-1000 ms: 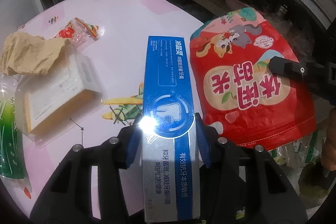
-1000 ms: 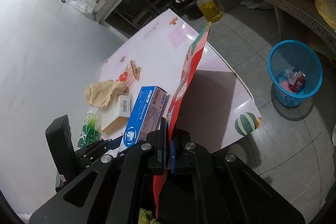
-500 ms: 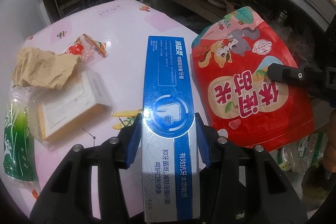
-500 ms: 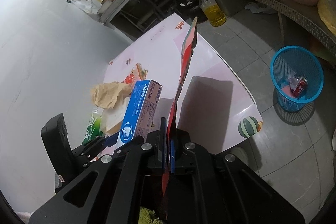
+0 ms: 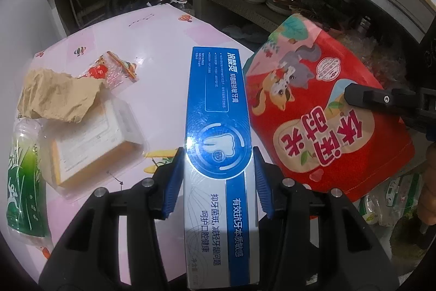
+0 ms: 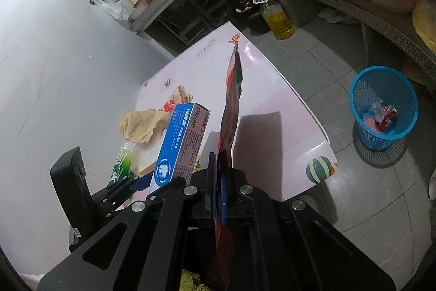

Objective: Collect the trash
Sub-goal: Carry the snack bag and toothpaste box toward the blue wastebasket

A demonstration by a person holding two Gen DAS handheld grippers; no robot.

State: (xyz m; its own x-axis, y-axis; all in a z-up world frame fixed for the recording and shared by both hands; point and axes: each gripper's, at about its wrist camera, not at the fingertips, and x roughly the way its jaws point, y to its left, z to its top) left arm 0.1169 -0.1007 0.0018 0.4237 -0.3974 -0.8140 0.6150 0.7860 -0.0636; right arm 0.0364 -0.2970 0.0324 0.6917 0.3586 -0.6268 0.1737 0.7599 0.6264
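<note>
Ahead of me, four loose pieces lie on the pink table [image 5: 163,51] near its left edge: one crumpled brown paper [image 5: 57,97], one clear plastic box [image 5: 92,143] under it, one green-labelled bottle [image 5: 23,176] at the edge, and one small red candy wrapper [image 5: 114,70] farther in. One blue mesh bin [image 6: 384,105] stands on the floor off the table's right side, a red can inside it. My left gripper [image 5: 216,176] pinches one blue-and-white toothpaste box [image 5: 218,132] above the near edge. My right gripper [image 6: 219,190] is pressed together on one flat red snack bag [image 5: 327,111] with cartoon animals, held just beside the box.
</note>
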